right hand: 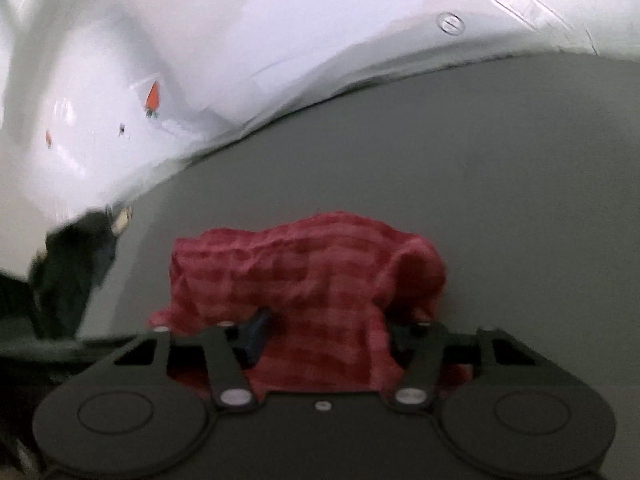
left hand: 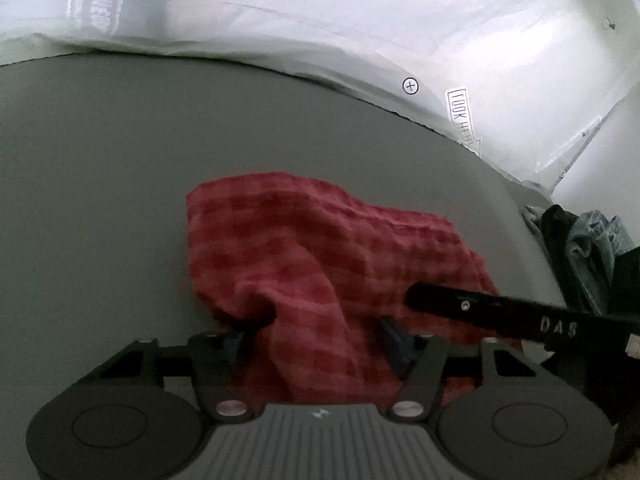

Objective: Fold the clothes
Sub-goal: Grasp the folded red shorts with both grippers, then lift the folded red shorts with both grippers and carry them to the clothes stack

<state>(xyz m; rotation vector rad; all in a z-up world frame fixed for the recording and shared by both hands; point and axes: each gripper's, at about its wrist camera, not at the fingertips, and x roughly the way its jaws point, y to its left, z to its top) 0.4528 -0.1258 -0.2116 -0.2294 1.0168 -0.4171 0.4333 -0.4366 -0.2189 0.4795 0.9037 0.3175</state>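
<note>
The red checked cloth (left hand: 320, 240) lies bunched on the grey table (left hand: 100, 180), fabric between both tongs. Left tongs (left hand: 316, 336) and right tongs (right hand: 324, 336): grip cannot be confirmed. No fold is complete; all folding remains.

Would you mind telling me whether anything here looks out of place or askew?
The red checked cloth lies bunched and rumpled on the grey surface, not flat. A heap of dark and denim clothes sits at the surface's edge. Nothing looks spilled or damaged.
</note>
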